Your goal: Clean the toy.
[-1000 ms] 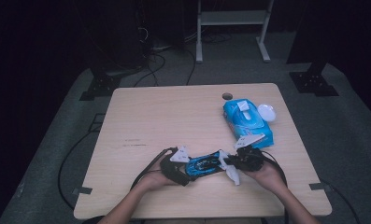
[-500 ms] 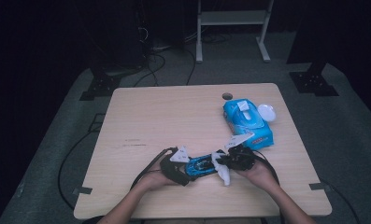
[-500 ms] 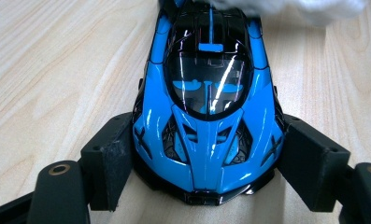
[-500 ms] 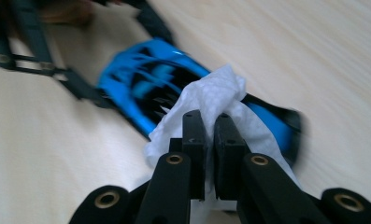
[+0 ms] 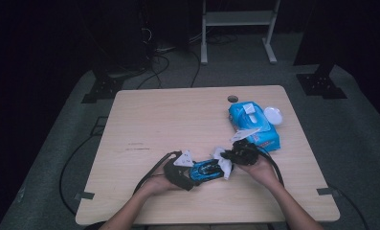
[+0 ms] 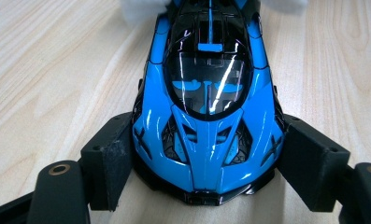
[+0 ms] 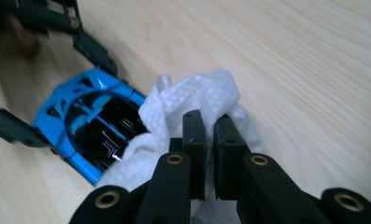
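- My left gripper clamps the glossy blue and black toy sports car by its nose: one black jaw presses each front flank, and the car's body runs straight away from me between them.
- In the high view the same toy car lies flat on the pale wooden table, just past my left gripper and between my two hands.
- My right gripper has its jaws drawn narrow, pinching a crumpled white paper wipe between them.
- The wipe bunches up around and ahead of those jaws, and its left edge lies against the car's rear end, covering part of the black deck there.
- From above, the wipe sits just in front of my right gripper, touching the far end of the car from my left one.
- Beyond my right hand, near but apart from it, rests a flat blue plastic pack of wet wipes, with a small round white lid just beside its far right corner.
- A small dark round hole marks the table near its far edge.
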Demonstrator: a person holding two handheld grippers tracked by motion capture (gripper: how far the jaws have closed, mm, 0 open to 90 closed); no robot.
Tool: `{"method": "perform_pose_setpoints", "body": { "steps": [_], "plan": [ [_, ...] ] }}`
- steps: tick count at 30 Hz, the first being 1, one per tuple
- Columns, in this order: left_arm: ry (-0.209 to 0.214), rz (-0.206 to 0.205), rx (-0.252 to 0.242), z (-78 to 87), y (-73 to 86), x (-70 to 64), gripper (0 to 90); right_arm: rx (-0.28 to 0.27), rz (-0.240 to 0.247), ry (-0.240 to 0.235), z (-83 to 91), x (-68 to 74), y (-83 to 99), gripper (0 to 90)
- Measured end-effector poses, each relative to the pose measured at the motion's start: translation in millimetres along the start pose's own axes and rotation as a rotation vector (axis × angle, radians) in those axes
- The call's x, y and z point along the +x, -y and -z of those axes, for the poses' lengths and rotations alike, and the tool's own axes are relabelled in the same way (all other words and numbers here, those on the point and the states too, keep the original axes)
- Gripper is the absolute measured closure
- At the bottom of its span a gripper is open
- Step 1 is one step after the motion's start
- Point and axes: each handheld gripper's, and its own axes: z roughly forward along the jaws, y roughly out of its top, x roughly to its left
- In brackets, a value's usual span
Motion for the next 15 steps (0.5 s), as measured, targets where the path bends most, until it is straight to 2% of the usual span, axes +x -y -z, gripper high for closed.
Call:
{"method": "perform_pose_setpoints", "body": {
  "steps": [1,2,3,4,6,7,8,9,10,12,13,15],
  "plan": [
    [0.0,0.001,0.001,0.0,-0.1,-0.1,24.3,-0.001,-0.003,0.017,4.0,-1.0,0.7,84.7],
    [0.0,0.002,-0.002,0.0,0.0,-0.1,24.3,-0.016,-0.006,0.012,11.2,-0.8,1.7,84.7],
    [0.0,0.002,-0.002,0.0,0.0,-0.1,24.3,-0.016,-0.006,0.012,11.2,-0.8,1.7,84.7],
    [-0.002,0.002,-0.004,0.0,0.4,-0.2,24.4,-0.035,-0.016,-0.034,19.8,1.3,2.9,84.6],
    [0.0,0.002,0.0,0.1,-0.1,-0.1,24.4,-0.007,0.003,-0.075,23.6,6.9,5.5,84.6],
    [0.0,0.002,0.0,0.1,-0.1,-0.1,24.3,-0.007,0.003,-0.075,23.6,6.9,5.5,84.6],
    [-0.001,0.008,0.002,-0.3,-1.0,-0.4,24.3,0.028,0.041,-0.07,23.5,13.9,9.9,84.6],
    [-0.001,0.008,0.002,-0.3,-1.0,-0.4,24.2,0.032,0.045,-0.07,22.6,14.4,11.4,84.6],
    [0.011,0.027,0.011,0.4,-2.1,0.9,23.9,0.037,0.04,-0.074,21.2,14.7,13.4,84.6],
    [0.054,0.09,-0.018,5.2,-1.8,5.9,20.6,0.045,0.034,-0.082,17.8,13.3,17.7,84.5],
    [0.054,0.09,-0.018,5.2,-1.8,5.9,19.3,0.045,0.034,-0.082,17.8,13.3,17.7,84.5],
    [0.071,0.118,-0.051,11.6,-1.1,10.2,19.3,0.031,0.033,-0.097,16.0,10.7,21.5,84.4]
  ]
}}
